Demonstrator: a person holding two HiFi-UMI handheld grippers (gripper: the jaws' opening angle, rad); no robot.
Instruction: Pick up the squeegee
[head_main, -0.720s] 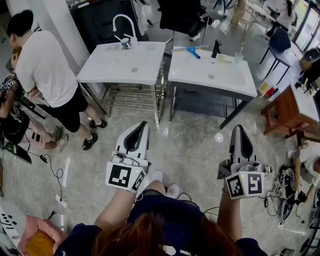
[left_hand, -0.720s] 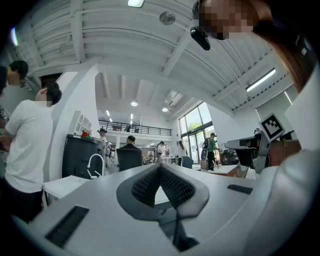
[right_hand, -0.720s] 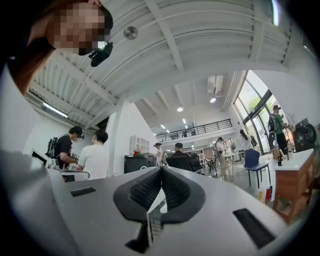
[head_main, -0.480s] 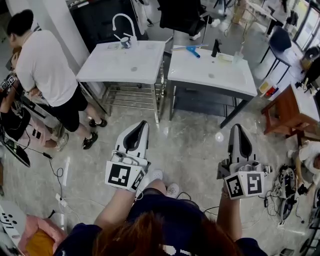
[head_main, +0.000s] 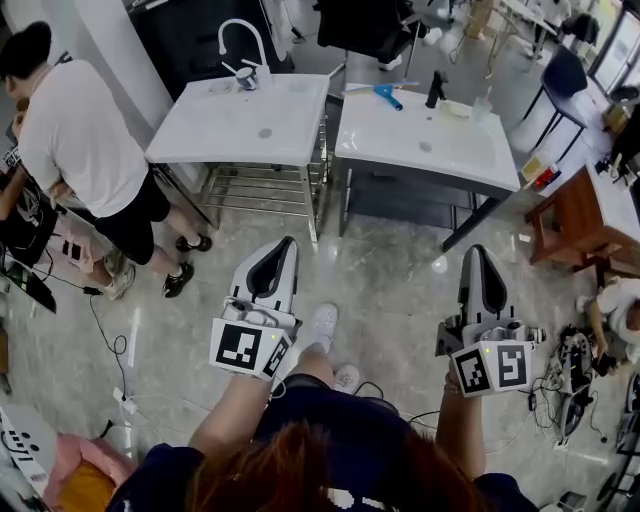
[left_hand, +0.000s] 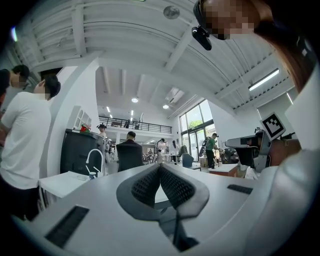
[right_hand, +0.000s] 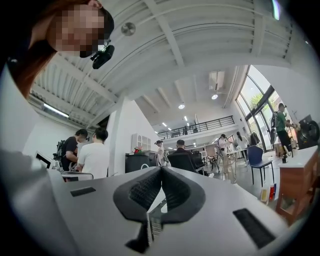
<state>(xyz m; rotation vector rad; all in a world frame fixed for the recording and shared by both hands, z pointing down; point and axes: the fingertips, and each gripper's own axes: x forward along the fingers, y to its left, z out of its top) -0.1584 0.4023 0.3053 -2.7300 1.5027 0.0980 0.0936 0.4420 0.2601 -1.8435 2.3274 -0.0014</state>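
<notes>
Now a step closer, squeegee (head_main: 384, 96) untouched, left gripper (head_main: 287, 245) and right gripper (head_main: 476, 251) jaws pressed together.

Squeegee (head_main: 384, 97) on right sink counter (head_main: 400, 150), left of faucet (head_main: 434, 90); left sink counter (head_main: 230, 128) alongside.

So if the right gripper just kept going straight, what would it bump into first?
Probably the front edge of the right white sink table, across the floor. The right gripper is held about level, so it might skim over the top instead; depth is hard to judge.
</notes>
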